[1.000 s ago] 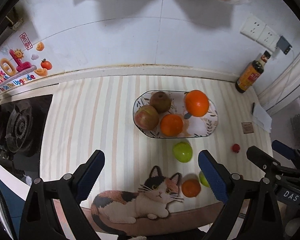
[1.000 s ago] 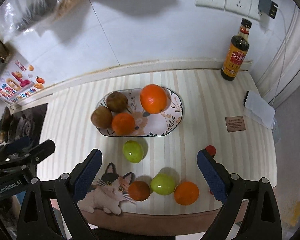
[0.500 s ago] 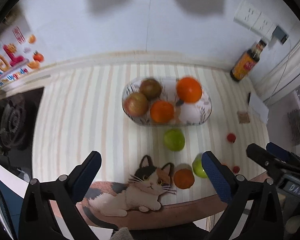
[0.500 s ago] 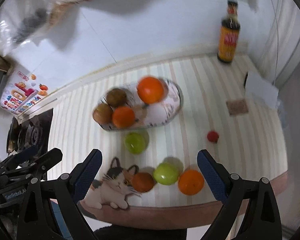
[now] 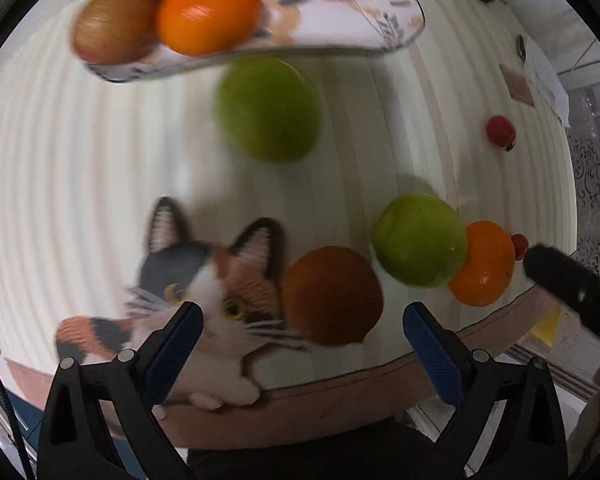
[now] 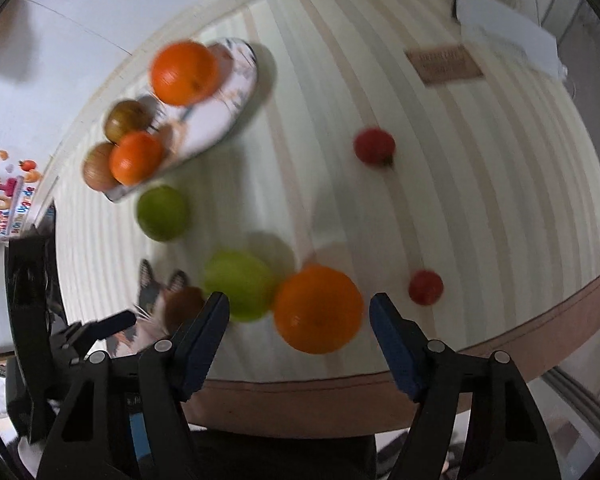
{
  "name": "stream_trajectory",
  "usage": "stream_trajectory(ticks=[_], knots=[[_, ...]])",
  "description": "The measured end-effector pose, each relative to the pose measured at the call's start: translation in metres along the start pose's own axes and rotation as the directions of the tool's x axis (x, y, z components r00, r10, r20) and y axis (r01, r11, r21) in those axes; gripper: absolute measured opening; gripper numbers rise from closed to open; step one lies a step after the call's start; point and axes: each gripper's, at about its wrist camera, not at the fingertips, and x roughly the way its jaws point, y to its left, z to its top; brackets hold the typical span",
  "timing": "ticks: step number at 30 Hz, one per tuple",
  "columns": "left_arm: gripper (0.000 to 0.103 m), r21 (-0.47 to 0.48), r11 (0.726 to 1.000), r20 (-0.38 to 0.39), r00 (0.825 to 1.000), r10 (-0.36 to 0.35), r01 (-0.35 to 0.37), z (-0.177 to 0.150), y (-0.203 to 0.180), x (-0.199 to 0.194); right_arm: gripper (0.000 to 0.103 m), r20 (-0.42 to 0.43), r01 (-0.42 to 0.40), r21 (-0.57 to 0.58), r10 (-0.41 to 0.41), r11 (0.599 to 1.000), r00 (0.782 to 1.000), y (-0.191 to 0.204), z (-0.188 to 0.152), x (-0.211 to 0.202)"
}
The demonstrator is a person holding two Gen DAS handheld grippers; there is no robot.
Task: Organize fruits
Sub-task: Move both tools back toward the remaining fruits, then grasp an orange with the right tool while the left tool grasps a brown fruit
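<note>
On the oval floral plate (image 6: 236, 108) we see four fruits — a large orange (image 6: 185, 73), a smaller orange (image 6: 137, 157) and two brownish fruits (image 6: 127, 119), touching. Loose on the bench lie a green fruit (image 5: 269, 109) just beside the plate, then a row — dark orange-brown fruit (image 5: 332, 295), green apple (image 5: 419, 239), orange (image 6: 318, 309) — and two small red fruits (image 6: 374, 146) apart.

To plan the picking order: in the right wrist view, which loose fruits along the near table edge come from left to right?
Dull brown round fruit → green round fruit → large orange → small red fruit.
</note>
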Motion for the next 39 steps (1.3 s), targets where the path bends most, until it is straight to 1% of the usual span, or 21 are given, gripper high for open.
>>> stream_trajectory(ticks=[3,4,5,6,8,9,10,12,15,18,20,24,25,29,34,37,39], knots=[[0.087,0.026,1.0,0.027,1.0,-0.009,0.008,0.002,-0.008,0.005,0.076,-0.043,0.002,0.012,-0.001,1.0,0.999,-0.006,-0.001,0.015],[0.075,0.034,0.999,0.058,0.998,-0.027,0.025,0.001,-0.01,0.001,0.076,-0.055,-0.002,0.013,0.003,1.0,0.998,-0.008,-0.001,0.02],[0.055,0.048,0.999,0.072,0.997,-0.019,0.016,0.0,-0.012,-0.002,0.076,-0.068,-0.007,0.015,0.008,1.0,0.998,-0.009,-0.002,0.027],[0.051,0.081,0.997,0.077,0.997,0.0,-0.006,-0.001,-0.017,-0.004,0.076,-0.078,-0.004,0.014,0.006,1.0,0.997,-0.01,-0.002,0.031],[0.051,0.108,0.993,0.072,0.997,0.03,-0.038,-0.002,-0.019,-0.005,0.075,-0.096,-0.024,0.013,0.025,1.0,0.995,-0.011,-0.003,0.041],[0.051,0.109,0.993,0.076,0.996,0.038,-0.046,-0.003,-0.017,-0.006,0.07,-0.102,-0.036,0.011,0.037,0.999,0.994,-0.011,-0.003,0.046],[0.051,0.105,0.993,0.076,0.996,0.041,-0.049,-0.004,-0.015,-0.007,0.068,-0.104,-0.043,0.01,0.044,0.999,0.994,-0.01,-0.003,0.052],[0.051,0.088,0.994,0.067,0.996,0.053,-0.058,-0.008,-0.007,-0.009,0.067,-0.088,-0.04,-0.005,0.039,0.999,0.995,-0.008,-0.005,0.054],[0.051,0.058,0.997,0.063,0.997,0.047,-0.051,-0.017,0.01,-0.013,0.067,-0.1,-0.016,-0.057,0.01,0.998,0.995,0.001,-0.012,0.053],[0.053,0.029,0.999,0.06,0.998,0.016,-0.018,-0.02,0.021,-0.014,0.067,-0.108,-0.002,-0.089,-0.008,0.996,0.994,0.008,-0.018,0.055],[0.053,0.008,1.0,0.056,0.998,0.001,-0.002,-0.017,0.023,-0.014,0.067,-0.097,0.004,-0.091,-0.013,0.996,0.995,0.009,-0.018,0.055],[0.053,-0.001,1.0,0.057,0.998,0.001,-0.001,-0.012,0.026,-0.015,0.068,-0.099,-0.005,-0.066,-0.002,0.998,0.995,0.008,-0.016,0.056],[0.053,0.002,1.0,0.055,0.999,0.003,-0.003,-0.001,0.031,-0.012,0.068,-0.102,-0.005,-0.07,-0.002,0.998,0.995,0.009,-0.016,0.057],[0.054,0.005,1.0,0.027,1.0,-0.002,0.002,0.002,0.025,-0.002,0.068,-0.117,-0.019,-0.057,0.012,0.998,0.993,0.006,-0.015,0.059],[0.052,-0.007,1.0,0.023,1.0,0.001,-0.001,0.003,0.025,0.001,0.067,-0.123,-0.027,-0.055,0.02,0.998,0.992,-0.001,-0.016,0.053],[0.052,-0.003,1.0,0.039,0.999,0.017,-0.017,-0.003,0.025,-0.006,0.067,-0.116,-0.011,-0.068,0.003,0.998,0.993,-0.002,-0.018,0.05],[0.052,-0.004,1.0,0.06,0.998,0.007,-0.007,-0.003,0.023,-0.019,0.066,-0.104,0.001,-0.075,-0.009,0.997,0.995,-0.002,-0.018,0.044]])
